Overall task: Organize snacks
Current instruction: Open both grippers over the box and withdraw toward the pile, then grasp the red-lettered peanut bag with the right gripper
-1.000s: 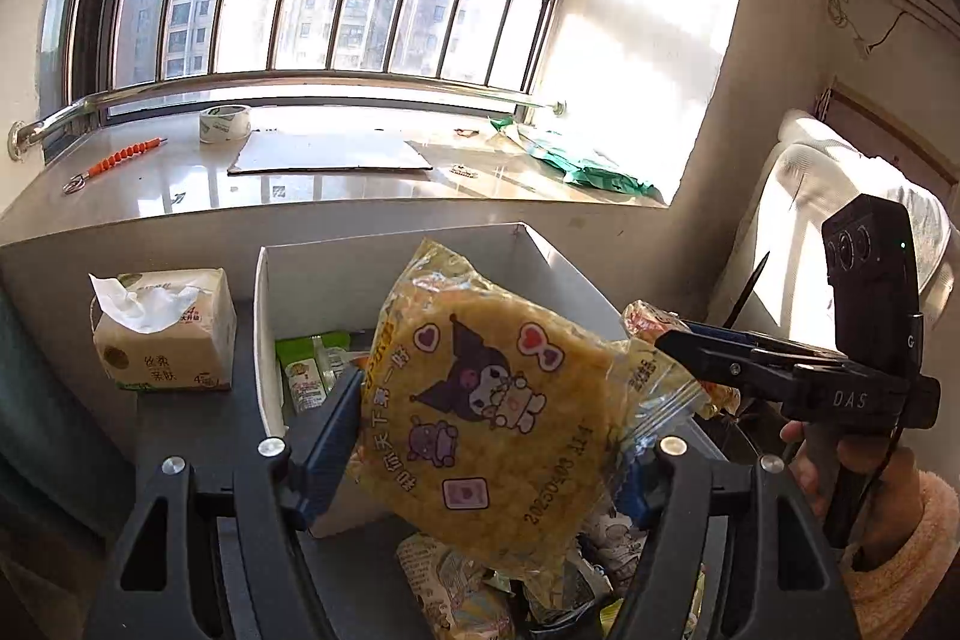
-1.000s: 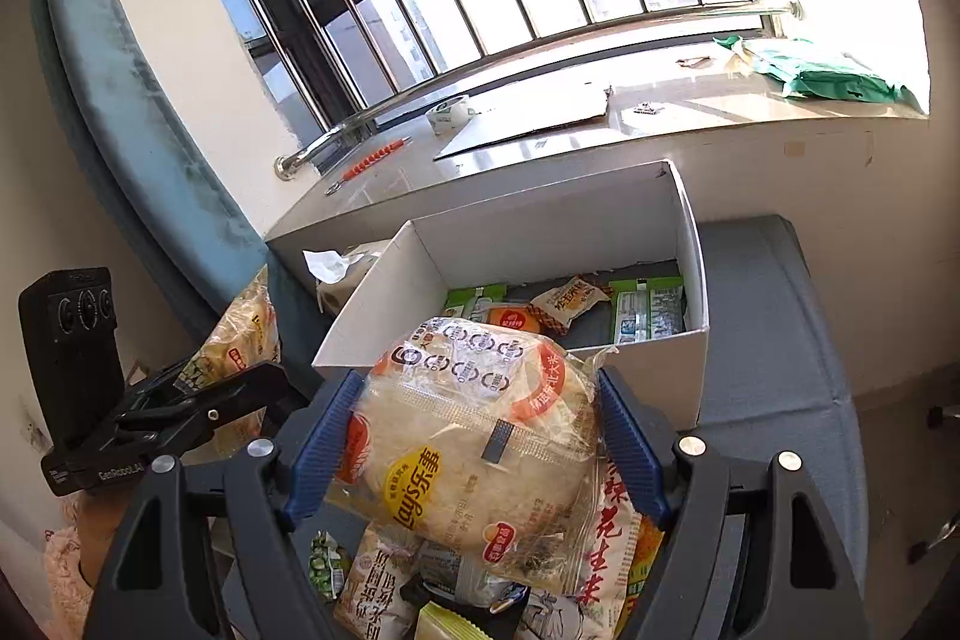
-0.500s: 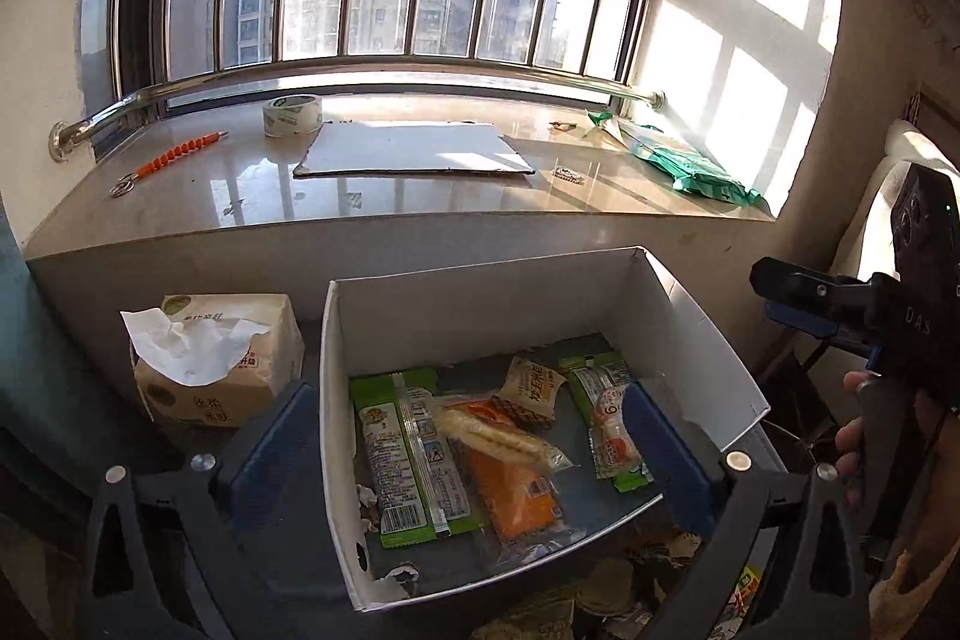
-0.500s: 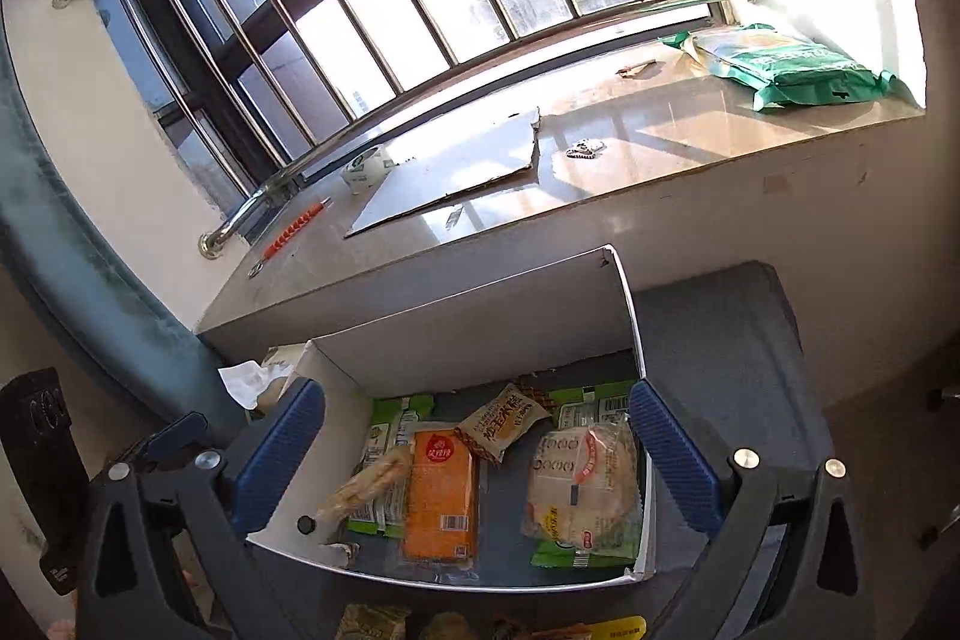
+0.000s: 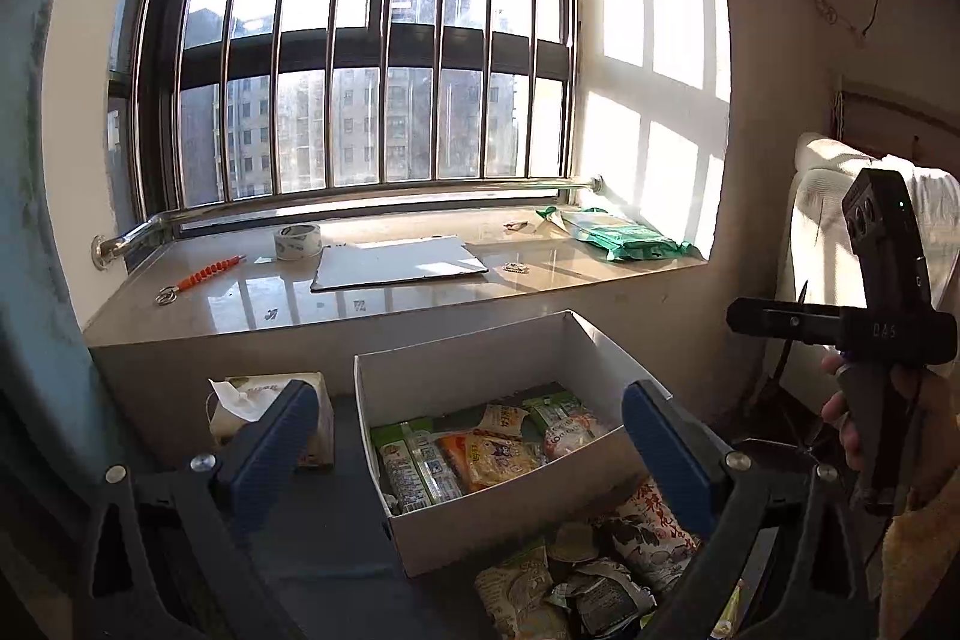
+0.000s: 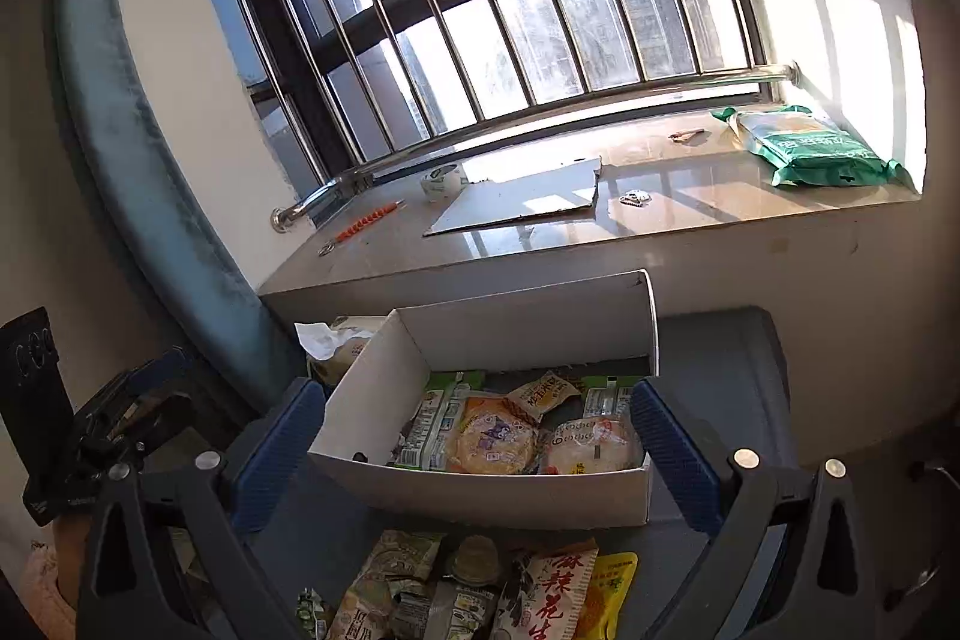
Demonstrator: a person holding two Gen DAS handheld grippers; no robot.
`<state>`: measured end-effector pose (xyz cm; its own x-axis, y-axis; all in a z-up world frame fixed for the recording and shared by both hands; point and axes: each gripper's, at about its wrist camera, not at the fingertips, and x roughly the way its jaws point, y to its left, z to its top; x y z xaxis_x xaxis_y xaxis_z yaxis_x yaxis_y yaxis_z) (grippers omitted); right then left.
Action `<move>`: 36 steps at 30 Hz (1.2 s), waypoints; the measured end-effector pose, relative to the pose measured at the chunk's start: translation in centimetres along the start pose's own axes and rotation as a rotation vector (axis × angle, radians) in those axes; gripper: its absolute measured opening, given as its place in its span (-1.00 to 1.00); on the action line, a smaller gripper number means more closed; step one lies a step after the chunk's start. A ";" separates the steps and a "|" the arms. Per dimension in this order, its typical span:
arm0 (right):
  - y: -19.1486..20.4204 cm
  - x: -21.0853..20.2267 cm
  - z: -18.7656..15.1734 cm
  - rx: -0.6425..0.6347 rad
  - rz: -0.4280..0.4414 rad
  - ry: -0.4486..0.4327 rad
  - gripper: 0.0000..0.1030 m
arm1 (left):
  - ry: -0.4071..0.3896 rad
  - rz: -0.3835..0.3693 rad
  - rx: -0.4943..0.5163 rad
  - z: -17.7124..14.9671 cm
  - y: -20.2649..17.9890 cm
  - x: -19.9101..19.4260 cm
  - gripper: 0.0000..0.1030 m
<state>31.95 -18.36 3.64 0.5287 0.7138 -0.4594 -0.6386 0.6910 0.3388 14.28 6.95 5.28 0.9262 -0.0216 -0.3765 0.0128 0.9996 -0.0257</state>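
A white cardboard box (image 5: 480,514) (image 6: 480,496) stands open on the dark grey surface below the windowsill. Inside lie a yellow cartoon packet (image 5: 498,457) (image 6: 495,445), a round cracker packet (image 6: 591,448) (image 5: 570,430) and green packets (image 5: 408,466). A heap of loose snack packets (image 5: 600,568) (image 6: 480,592) lies in front of the box. My left gripper (image 5: 468,436) hangs open and empty above and short of the box. My right gripper (image 6: 477,445) is likewise open with nothing between its pads.
A tissue box (image 5: 270,400) (image 6: 336,340) sits left of the white box. The windowsill carries a tape roll (image 5: 297,241), a cardboard sheet (image 5: 399,268), an orange tool (image 5: 210,271) and a green bag (image 5: 624,238). A white-covered chair (image 5: 828,232) stands at the right.
Both grippers let go of their packets, which now lie in the box. The jaws spread wide and both hands drew back and up from the box.
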 end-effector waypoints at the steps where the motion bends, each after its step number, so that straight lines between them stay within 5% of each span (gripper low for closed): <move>1: 0.7 -1.1 -0.5 -0.024 0.001 -0.009 1.00 | -0.007 0.005 0.015 -0.5 -0.5 -1.2 1.00; 6: 4.0 -5.1 -3.7 -0.128 0.000 -0.049 1.00 | -0.062 -0.039 -0.008 -3.6 -2.5 -6.2 1.00; 12: 5.5 -7.8 -8.1 -0.123 0.004 -0.086 1.00 | -0.012 -0.065 -0.070 -7.2 -4.2 -8.5 1.00; 22: 4.7 -9.9 -16.6 -0.064 -0.116 -0.031 1.00 | -0.011 0.001 -0.089 -10.7 -5.2 -11.6 0.99; 25: 3.7 -10.4 -18.5 -0.035 -0.081 -0.021 1.00 | -0.017 -0.005 -0.146 -11.9 -4.7 -12.2 0.99; 29: 2.2 -9.9 -20.4 0.039 -0.067 0.023 1.00 | -0.011 -0.024 -0.197 -12.9 -4.2 -12.0 0.99; 36: 1.2 -7.3 -21.8 0.072 -0.111 0.128 1.00 | -0.001 -0.016 -0.144 -12.8 -5.3 -11.6 0.99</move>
<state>15.16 -25.21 -10.47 0.5153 0.6155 -0.5963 -0.5364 0.7743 0.3357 -1.42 1.67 -2.10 0.9265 -0.0373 -0.3745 -0.0267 0.9860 -0.1644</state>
